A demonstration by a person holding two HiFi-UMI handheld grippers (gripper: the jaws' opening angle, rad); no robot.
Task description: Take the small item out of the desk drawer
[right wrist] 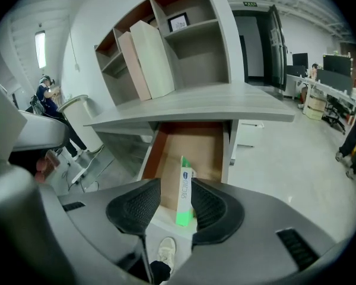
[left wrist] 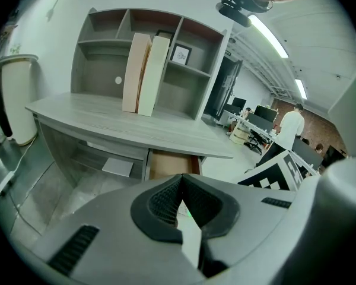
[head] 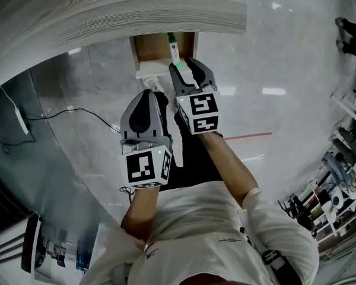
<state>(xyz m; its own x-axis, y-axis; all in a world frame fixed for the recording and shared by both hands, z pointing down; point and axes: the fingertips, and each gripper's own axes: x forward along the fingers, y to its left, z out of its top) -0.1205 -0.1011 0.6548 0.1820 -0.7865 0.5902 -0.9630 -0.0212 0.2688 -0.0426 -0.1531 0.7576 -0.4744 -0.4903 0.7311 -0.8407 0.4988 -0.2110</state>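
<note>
A small green-and-white box [right wrist: 184, 189] stands on end between the jaws of my right gripper [right wrist: 177, 186], over the front edge of the open wooden drawer [right wrist: 204, 147]. The box leans on the right pad [right wrist: 209, 205]; a gap shows between it and the left pad [right wrist: 139, 206], so the jaws are open. In the head view the box [head: 174, 51] sticks out ahead of the right gripper [head: 187, 70], at the drawer [head: 149, 47] under the grey desk [head: 136, 10]. My left gripper [head: 146, 103] hangs lower, back from the drawer, its pads [left wrist: 166, 198] meeting with nothing held.
A shelf unit with two upright folders [left wrist: 145, 73] stands on the desktop [left wrist: 118, 123]. A black cable [head: 65, 114] runs over the floor at the left. The person's shoe [right wrist: 166, 251] is below the drawer. A white bin [left wrist: 15, 94] stands left of the desk.
</note>
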